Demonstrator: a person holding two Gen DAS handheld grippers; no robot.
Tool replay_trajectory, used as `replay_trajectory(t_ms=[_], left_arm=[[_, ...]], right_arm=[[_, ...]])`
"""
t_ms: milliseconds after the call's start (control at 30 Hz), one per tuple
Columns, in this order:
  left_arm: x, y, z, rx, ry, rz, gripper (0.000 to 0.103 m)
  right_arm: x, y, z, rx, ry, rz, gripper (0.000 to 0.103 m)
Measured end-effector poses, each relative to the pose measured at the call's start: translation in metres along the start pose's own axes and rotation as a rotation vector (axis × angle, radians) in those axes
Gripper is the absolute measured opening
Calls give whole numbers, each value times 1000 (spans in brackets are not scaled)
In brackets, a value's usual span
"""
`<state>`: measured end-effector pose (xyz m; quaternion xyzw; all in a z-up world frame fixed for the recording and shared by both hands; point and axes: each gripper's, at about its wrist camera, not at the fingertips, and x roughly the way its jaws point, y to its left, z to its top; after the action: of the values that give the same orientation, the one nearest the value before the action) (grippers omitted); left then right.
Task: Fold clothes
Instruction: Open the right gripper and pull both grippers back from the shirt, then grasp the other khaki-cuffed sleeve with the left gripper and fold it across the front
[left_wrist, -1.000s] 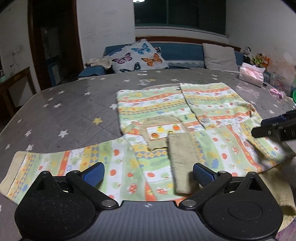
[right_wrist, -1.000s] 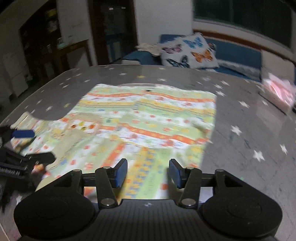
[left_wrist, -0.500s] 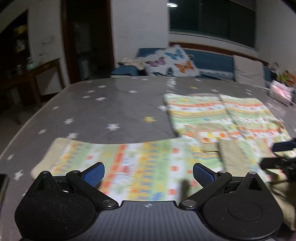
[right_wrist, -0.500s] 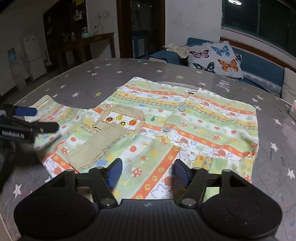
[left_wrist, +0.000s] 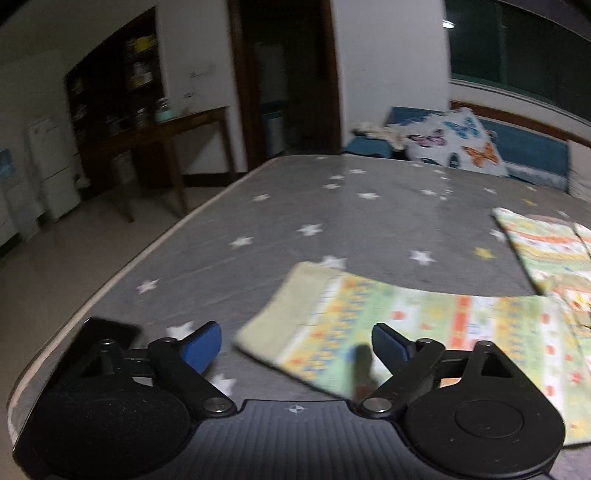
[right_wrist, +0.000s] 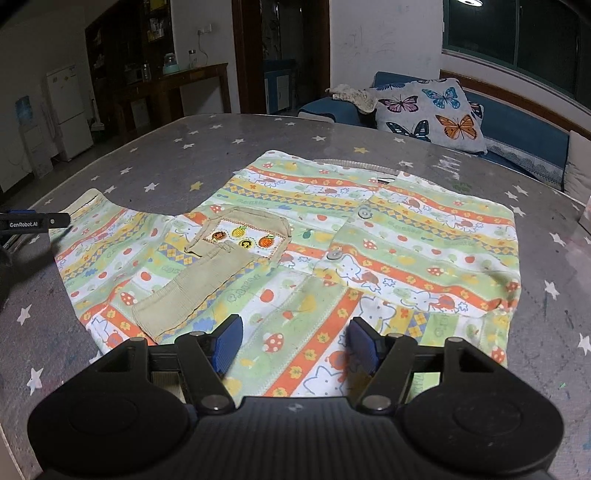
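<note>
A child's patterned shirt (right_wrist: 369, 236) with green, orange and white stripes lies flat on the grey star-print table (right_wrist: 207, 151). One sleeve is folded across the front, its beige ribbed cuff (right_wrist: 192, 291) near a fruit pocket (right_wrist: 243, 236). The other sleeve (left_wrist: 424, 325) stretches out to the left, ending in a beige cuff (left_wrist: 284, 314). My left gripper (left_wrist: 295, 347) is open, just in front of that cuff. It also shows in the right wrist view (right_wrist: 33, 223). My right gripper (right_wrist: 293, 341) is open above the shirt's lower hem.
A dark phone (left_wrist: 110, 330) lies at the table's left edge, beside my left gripper. A blue sofa with a butterfly pillow (right_wrist: 432, 114) stands beyond the table. A wooden side table (left_wrist: 162, 129) and a doorway are at the back left.
My left gripper has swung left along the outstretched sleeve to its cuff end. My right gripper has stayed over the hem, and its jaws have opened a little wider.
</note>
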<state>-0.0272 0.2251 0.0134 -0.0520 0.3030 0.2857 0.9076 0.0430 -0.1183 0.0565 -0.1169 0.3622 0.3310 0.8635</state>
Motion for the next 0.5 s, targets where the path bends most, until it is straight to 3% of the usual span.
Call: replay_trajectory(t_ms=[233, 333, 400, 500], left_arm=[[7, 17, -4, -60, 35, -51, 69], [7, 17, -3, -61, 30, -80, 51], [6, 15, -1, -58, 27, -102, 28], [3, 13, 1, -68, 31, -128, 11]], right_arm=[[1, 1, 1, 0, 2, -4, 67], [1, 2, 1, -1, 2, -6, 67], [1, 2, 1, -1, 2, -6, 67], [0, 2, 1, -1, 0, -6, 67]])
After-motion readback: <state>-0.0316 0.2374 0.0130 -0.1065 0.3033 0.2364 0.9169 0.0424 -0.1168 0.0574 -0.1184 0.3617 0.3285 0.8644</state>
